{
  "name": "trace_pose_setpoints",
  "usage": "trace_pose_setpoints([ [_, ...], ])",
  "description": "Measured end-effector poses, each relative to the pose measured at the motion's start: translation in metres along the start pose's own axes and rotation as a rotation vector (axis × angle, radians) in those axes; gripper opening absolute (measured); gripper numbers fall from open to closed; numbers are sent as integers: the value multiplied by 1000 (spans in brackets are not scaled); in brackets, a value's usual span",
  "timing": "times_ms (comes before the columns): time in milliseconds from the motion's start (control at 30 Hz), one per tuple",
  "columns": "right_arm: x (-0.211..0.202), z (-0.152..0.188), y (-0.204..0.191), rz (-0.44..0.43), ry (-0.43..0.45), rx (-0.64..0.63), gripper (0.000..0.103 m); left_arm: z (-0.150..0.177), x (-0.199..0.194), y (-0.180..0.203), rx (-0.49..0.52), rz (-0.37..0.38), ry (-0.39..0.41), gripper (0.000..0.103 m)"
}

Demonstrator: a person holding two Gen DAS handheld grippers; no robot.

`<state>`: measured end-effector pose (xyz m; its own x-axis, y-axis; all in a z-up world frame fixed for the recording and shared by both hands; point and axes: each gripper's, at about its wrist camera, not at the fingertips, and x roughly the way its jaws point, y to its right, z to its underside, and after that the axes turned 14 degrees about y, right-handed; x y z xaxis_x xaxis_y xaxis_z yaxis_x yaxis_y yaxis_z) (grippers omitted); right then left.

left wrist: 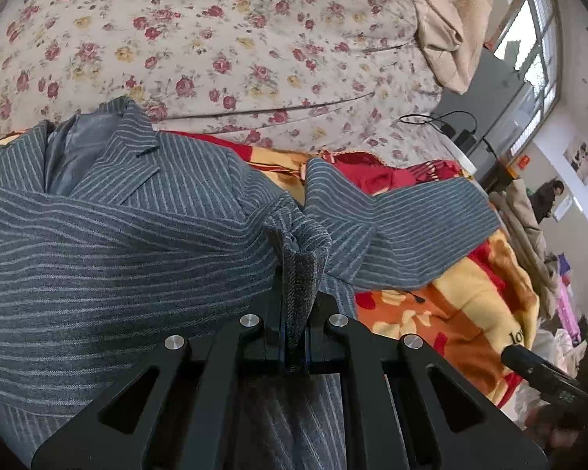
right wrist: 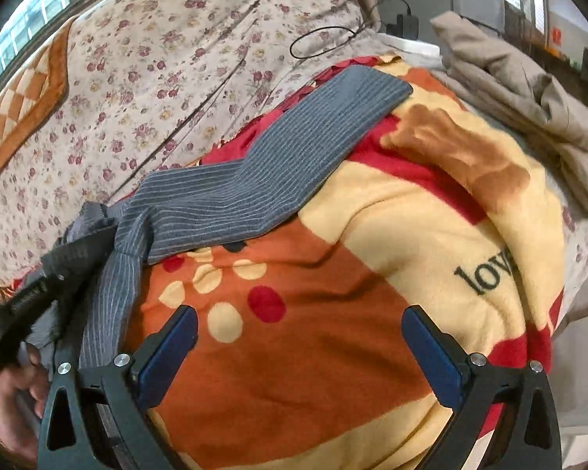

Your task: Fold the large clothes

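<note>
The left gripper (left wrist: 294, 346) is squeezed tight on a bunched bit of the grey striped jacket (left wrist: 109, 243). The pinched cloth sticks up between the jaws. The right gripper (right wrist: 300, 356) is wide open and holds nothing; only the orange and yellow blanket (right wrist: 294, 372) shows between its blue pads (right wrist: 168, 356).

The jacket lies on that blanket on the bed. In the left wrist view its body fills the side from 7 to 10 o'clock, with the collar near 10 o'clock. 1 sleeve (right wrist: 270, 172) stretches away toward 1 o'clock in the right wrist view.

The step looks like folding 1 side of the jacket over. To do it well, the left gripper should keep its tight hold and lay the cloth down flat, not in a lump. The open right gripper could then take the far end of the sleeve and bring it across the body, pulling it smooth.

The blanket has dark letters at 3 o'clock that read "lov"; the rest is cut off. No other words can be read.
</note>
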<state>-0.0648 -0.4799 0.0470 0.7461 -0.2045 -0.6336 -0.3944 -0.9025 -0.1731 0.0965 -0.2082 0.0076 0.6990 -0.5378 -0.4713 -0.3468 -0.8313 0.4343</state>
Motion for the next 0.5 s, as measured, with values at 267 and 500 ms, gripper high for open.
trace_pose_setpoints([
  [267,0,1,-1,-28,0,18,103,20,12,-7,-52,-4,-87,24],
  [500,1,-1,-8,0,16,12,103,-2,-31,-21,-109,60,-57,36],
])
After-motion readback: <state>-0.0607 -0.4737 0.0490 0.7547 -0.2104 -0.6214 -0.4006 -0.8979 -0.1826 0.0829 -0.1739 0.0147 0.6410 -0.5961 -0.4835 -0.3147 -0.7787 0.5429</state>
